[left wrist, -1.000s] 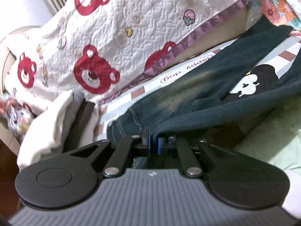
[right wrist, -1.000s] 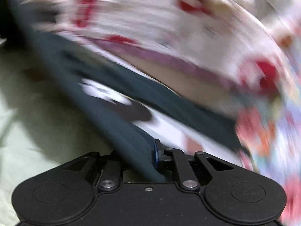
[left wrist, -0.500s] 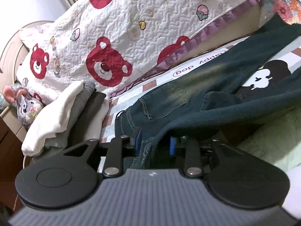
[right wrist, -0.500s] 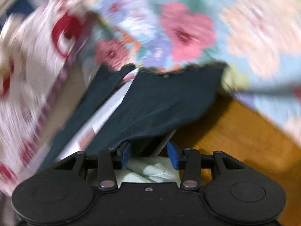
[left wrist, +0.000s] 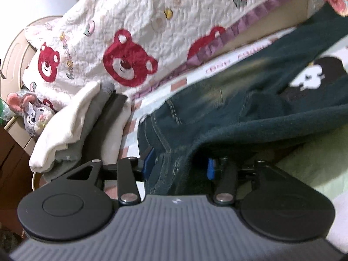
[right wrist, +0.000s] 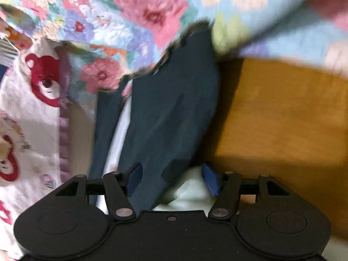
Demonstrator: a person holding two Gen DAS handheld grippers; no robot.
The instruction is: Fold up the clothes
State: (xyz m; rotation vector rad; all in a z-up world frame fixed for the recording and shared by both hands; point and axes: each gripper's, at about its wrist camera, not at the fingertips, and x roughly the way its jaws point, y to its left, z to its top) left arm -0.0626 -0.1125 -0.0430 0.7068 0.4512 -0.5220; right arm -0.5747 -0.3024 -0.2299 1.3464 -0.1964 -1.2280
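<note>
Both tools opening: left tool [left wrist: 177, 166] around jeans [left wrist: 195, 108] at frame bottom, right tool [right wrist: 171, 179] loose beside dark trouser leg [right wrist: 169, 108].

Blurred pink lettering only

Printed in an oval on the bed sheet [left wrist: 245, 56], just below the purple frill of the bear quilt [left wrist: 134, 43]; too smeared to read.

A home bedroom: a bed covered by a bear-print quilt [left wrist: 134, 50] and floral blanket [right wrist: 139, 21], a plush toy [left wrist: 30, 113], folded clothes stacked [left wrist: 87, 126].
</note>
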